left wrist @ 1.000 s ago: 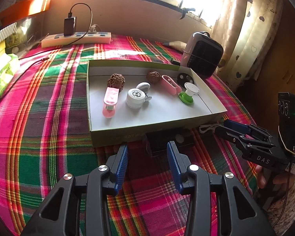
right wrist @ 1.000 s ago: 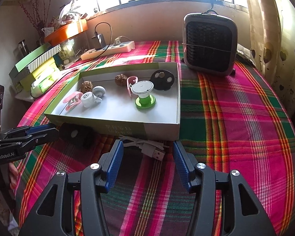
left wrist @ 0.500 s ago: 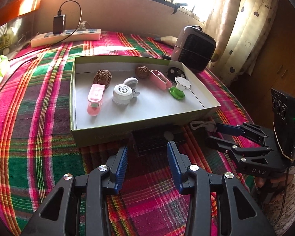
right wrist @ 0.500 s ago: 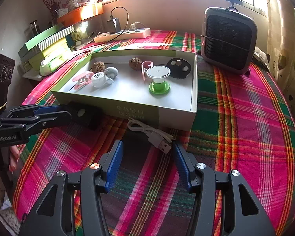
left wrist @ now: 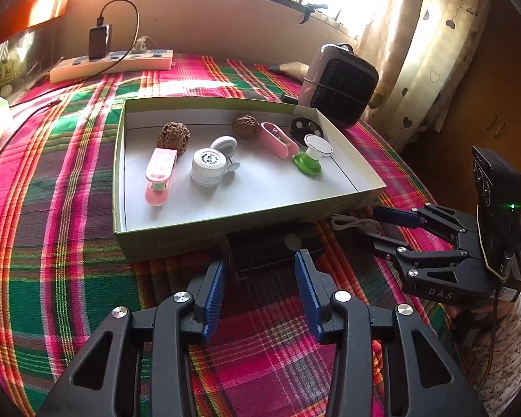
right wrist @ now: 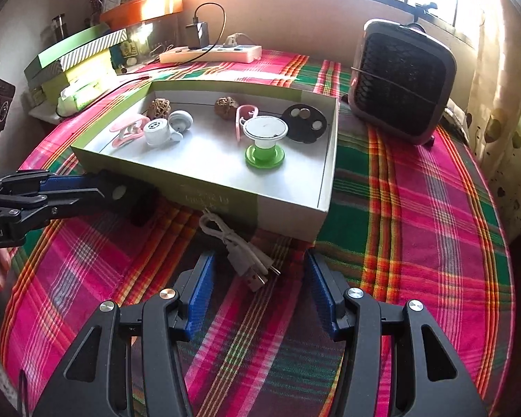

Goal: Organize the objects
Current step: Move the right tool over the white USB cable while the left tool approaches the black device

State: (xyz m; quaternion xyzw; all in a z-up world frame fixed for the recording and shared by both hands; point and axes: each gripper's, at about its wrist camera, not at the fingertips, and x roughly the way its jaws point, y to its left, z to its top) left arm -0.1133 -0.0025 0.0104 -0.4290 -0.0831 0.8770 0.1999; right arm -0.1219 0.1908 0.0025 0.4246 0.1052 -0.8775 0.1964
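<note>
Shallow open box [left wrist: 205, 239] holding small items, black box [left wrist: 260, 250] and white cable [right wrist: 239, 250] outside its front wall.

The cloth [right wrist: 416, 208] is a plaid of pink, green, red and dark maroon with thin yellow lines. The box [left wrist: 177, 239] is olive green outside and white inside. In it lie two brown wrinkled nuts [left wrist: 173, 135], a pink clip [left wrist: 160, 177], a white round cap [left wrist: 207, 166], a pink case [left wrist: 278, 139], a black disc [right wrist: 304, 123] with pale spots, and a spool [right wrist: 264, 139] with white top and green base. Against the box's near edge lie a black block [left wrist: 260, 246] and a white cable [right wrist: 236, 246]. Both grippers are black with blue pads [right wrist: 199, 292]. The fan [right wrist: 399, 83] is grey with black grille. The curtain [left wrist: 420, 45] is cream with dark hearts.
</note>
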